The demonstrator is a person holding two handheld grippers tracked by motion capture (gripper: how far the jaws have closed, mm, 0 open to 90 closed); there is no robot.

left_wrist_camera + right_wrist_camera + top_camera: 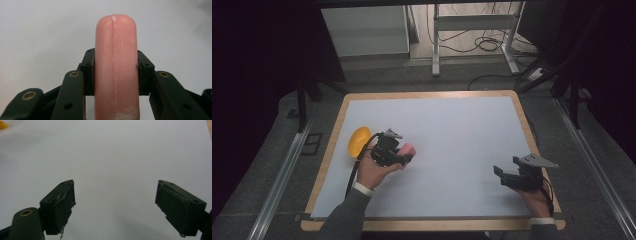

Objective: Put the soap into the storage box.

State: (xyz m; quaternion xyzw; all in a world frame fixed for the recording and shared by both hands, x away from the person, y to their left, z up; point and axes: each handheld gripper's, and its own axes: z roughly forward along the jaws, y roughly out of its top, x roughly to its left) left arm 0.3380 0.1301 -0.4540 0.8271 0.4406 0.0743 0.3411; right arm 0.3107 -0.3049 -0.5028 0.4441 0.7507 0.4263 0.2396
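Observation:
A pink rounded block (116,70) stands upright between the pads of my left gripper (116,72), which is shut on it. From above, that left gripper (404,155) holds the pink block (408,149) just over the white sheet, left of centre. A yellow bowl-like object (358,141) lies right behind the left hand, near the sheet's left edge. My right gripper (500,176) rests low at the front right, open, nothing between its pads (62,206). The yellow object (3,124) peeks in at the top left corner of the right gripper view.
A white sheet (452,125) covers most of a wooden-edged table (523,117). Metal rails run along both sides of the table. A desk frame and floor cables stand beyond the far edge.

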